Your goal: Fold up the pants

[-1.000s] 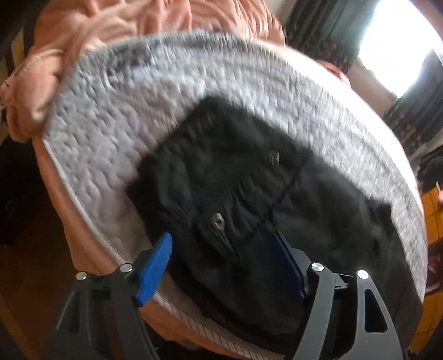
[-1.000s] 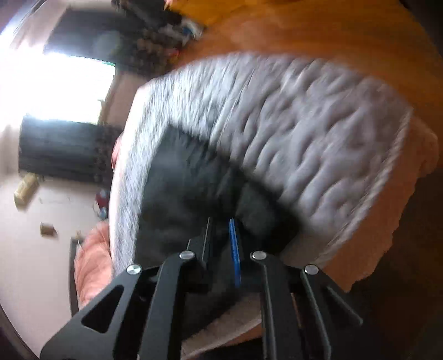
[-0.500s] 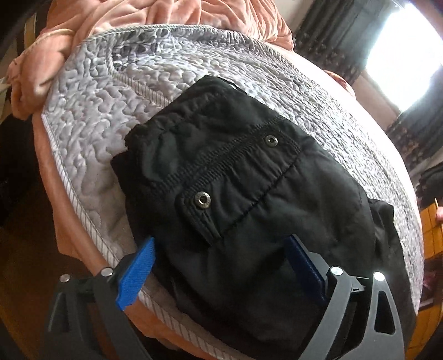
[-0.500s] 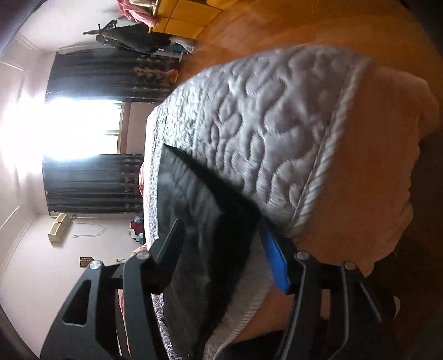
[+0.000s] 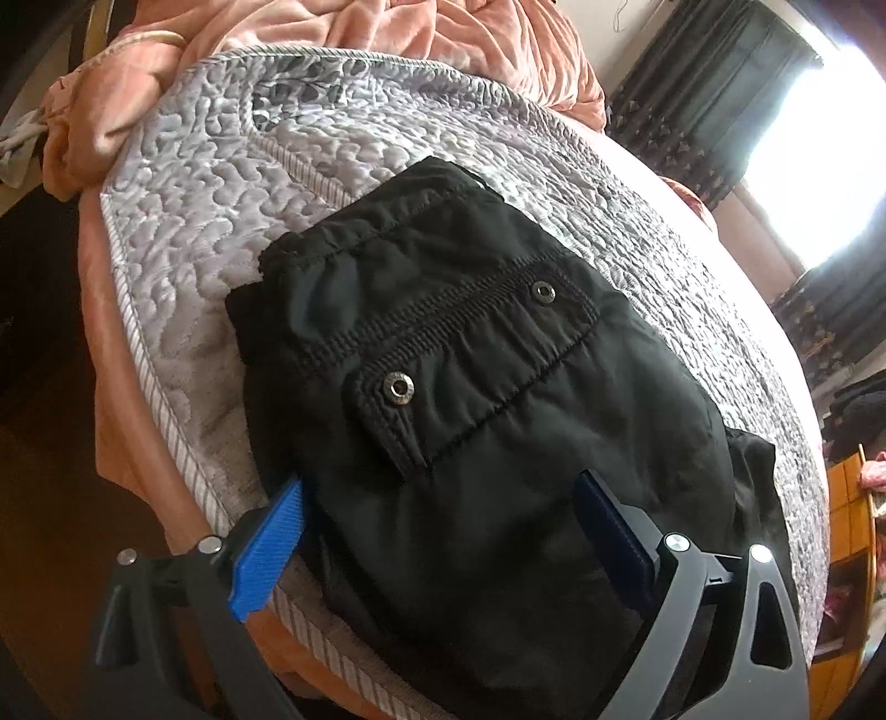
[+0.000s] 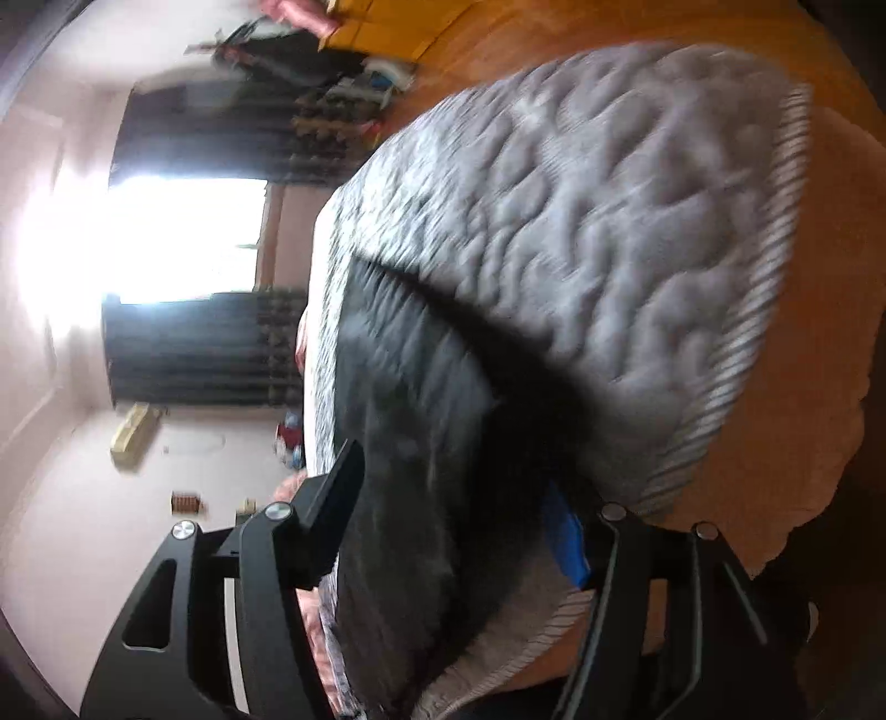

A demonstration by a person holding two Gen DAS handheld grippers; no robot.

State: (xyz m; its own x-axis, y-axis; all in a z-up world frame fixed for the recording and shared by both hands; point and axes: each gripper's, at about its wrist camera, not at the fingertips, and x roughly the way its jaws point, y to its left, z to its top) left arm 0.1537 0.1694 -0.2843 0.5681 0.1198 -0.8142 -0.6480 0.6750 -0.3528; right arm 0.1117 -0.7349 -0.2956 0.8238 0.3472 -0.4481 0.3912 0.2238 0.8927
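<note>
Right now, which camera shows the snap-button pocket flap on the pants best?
The left wrist view: the pocket flap lies sharp and centred on the black pants, both snaps visible. The right wrist view shows only a blurred, edge-on side of the pants, no flap.

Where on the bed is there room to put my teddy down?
Bare grey quilt lies between the black pants and the pink blanket, and along the far side toward the curtains. The near edge is crowded: the pants and the left claw.
</note>
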